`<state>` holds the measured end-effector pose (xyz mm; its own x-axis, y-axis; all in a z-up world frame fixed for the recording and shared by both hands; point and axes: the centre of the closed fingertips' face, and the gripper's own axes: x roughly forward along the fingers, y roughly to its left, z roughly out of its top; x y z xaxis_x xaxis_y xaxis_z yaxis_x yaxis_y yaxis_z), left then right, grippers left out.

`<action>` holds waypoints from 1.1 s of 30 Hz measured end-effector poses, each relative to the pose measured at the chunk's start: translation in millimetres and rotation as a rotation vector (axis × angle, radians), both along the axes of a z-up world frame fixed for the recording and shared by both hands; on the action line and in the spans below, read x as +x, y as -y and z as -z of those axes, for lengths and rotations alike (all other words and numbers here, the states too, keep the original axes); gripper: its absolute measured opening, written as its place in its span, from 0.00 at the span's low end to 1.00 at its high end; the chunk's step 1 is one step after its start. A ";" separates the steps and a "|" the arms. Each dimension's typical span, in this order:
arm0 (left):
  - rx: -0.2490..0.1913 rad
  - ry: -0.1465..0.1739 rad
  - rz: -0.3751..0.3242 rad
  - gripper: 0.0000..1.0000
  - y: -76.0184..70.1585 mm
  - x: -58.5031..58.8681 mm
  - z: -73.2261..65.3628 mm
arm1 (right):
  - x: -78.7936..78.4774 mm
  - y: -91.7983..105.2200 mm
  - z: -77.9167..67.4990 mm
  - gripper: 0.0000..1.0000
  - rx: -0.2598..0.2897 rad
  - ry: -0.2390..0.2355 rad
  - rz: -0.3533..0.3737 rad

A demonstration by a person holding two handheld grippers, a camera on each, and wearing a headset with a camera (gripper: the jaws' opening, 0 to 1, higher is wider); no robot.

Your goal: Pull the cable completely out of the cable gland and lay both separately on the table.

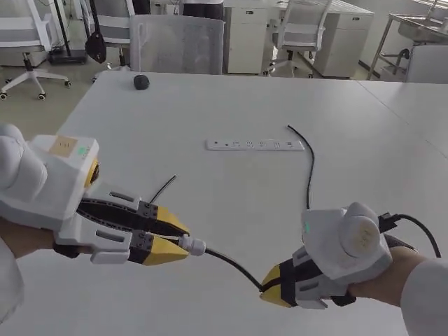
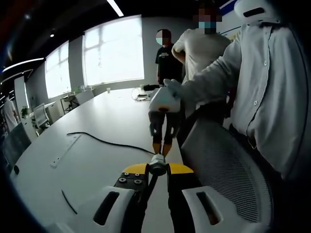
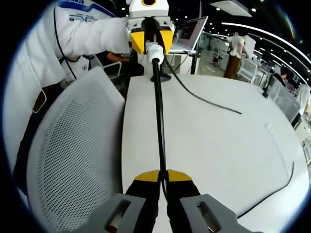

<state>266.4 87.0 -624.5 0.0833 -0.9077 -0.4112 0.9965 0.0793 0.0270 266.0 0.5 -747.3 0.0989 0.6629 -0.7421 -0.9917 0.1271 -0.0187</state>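
The white cable gland is clamped between the yellow tips of my left gripper, just above the table near its front edge. A black cable runs taut from the gland to my right gripper, which is shut on it. A short cable tail pokes out behind the left jaws, and the long remainder trails across the table. In the left gripper view the gland sits at the tips of my left gripper. In the right gripper view my right gripper pinches the cable, which leads to the gland.
A white power strip lies mid-table and a small dark object sits near the far edge. Office chairs stand beyond the table. A mesh chair back is close beside me. Two people stand nearby.
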 end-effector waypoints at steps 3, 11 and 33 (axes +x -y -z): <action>-0.002 -0.001 0.001 0.14 0.7 -0.3 0.5 | 0.4 5.0 6.2 0.00 -0.017 -0.008 0.006; 0.002 -0.001 0.004 0.14 1.3 -0.4 1.7 | 1.0 15.6 14.4 0.00 -0.043 -0.021 0.019; 0.012 -0.004 0.022 0.14 6.4 -1.5 4.4 | -9.4 -13.4 -47.5 0.14 0.035 0.015 -0.040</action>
<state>264.9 80.6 -628.9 0.0624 -0.9042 -0.4226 0.9981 0.0575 0.0243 256.6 14.0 -699.8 0.0827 0.6924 -0.7167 -0.9957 0.0877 -0.0301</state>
